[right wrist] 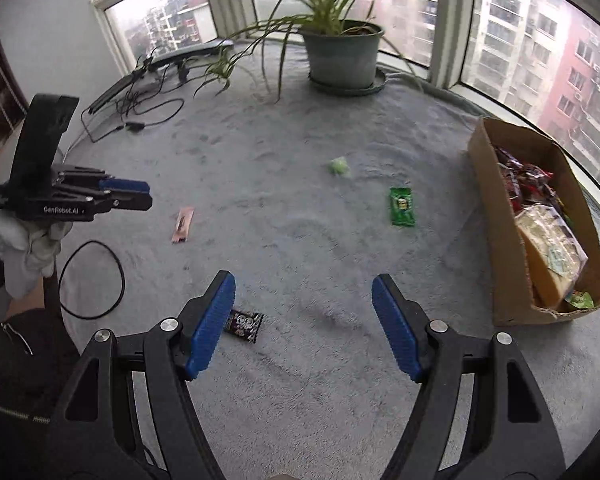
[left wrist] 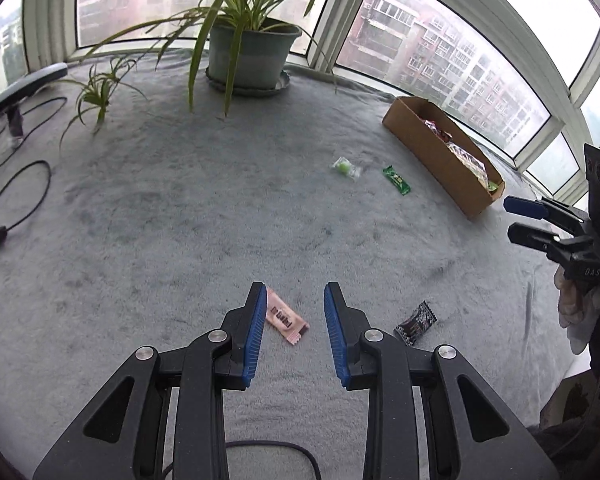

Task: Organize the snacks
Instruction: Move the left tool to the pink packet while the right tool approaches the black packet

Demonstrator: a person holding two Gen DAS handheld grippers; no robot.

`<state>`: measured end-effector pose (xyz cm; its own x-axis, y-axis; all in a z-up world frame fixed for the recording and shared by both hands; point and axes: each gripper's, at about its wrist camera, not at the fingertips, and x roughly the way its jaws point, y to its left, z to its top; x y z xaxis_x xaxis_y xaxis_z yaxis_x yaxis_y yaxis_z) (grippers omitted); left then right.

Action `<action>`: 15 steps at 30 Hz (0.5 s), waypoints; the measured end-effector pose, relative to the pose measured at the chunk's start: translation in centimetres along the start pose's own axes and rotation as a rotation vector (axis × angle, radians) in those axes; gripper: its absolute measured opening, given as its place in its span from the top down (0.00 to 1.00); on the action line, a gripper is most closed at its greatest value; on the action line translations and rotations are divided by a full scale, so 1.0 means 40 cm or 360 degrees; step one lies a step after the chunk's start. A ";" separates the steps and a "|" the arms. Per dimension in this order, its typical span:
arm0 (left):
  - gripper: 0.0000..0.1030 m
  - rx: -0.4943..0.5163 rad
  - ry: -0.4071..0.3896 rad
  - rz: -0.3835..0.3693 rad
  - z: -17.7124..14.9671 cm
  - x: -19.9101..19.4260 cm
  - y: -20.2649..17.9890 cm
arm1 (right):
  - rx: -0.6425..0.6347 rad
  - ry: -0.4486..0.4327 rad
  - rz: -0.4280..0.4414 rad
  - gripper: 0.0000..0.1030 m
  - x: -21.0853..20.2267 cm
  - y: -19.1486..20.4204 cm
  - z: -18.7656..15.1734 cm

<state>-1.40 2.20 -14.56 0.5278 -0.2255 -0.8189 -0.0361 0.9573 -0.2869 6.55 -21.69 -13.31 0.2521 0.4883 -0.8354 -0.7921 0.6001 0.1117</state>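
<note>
Grey carpet; left gripper half open, empty, over pink snack; right gripper wide open, empty; only right view shows cardboard box contents clearly

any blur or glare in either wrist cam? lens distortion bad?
Left wrist view: sharp; the pink wrapper between the open left claw reads clearly, window frames bow hard at the edges, daylight is flat with no glare. Right wrist view: softer; the green candy is smeared, the cardboard box curves, the right claw is crisp.
</note>
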 end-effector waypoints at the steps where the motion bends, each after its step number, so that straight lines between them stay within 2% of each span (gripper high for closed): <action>1: 0.73 -0.0016 0.0033 -0.0013 -0.007 0.012 0.000 | -0.0036 0.0046 0.0026 0.31 0.021 0.014 -0.006; 6: 0.73 -0.0105 0.0153 -0.0058 -0.038 0.067 0.015 | -0.0258 0.0225 0.0046 0.35 0.110 0.081 -0.036; 12: 0.73 -0.0130 0.0200 -0.0073 -0.047 0.086 0.023 | -0.0523 0.0353 0.0028 0.36 0.185 0.137 -0.064; 15: 0.73 -0.0142 0.0212 -0.0078 -0.047 0.093 0.026 | -0.0622 0.0388 -0.0006 0.48 0.208 0.156 -0.072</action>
<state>-1.05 2.02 -18.84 0.4138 -0.2991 -0.8598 -0.0913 0.9261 -0.3661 2.12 -15.72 -21.09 0.1542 0.2950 -0.9430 -0.9534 0.2949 -0.0637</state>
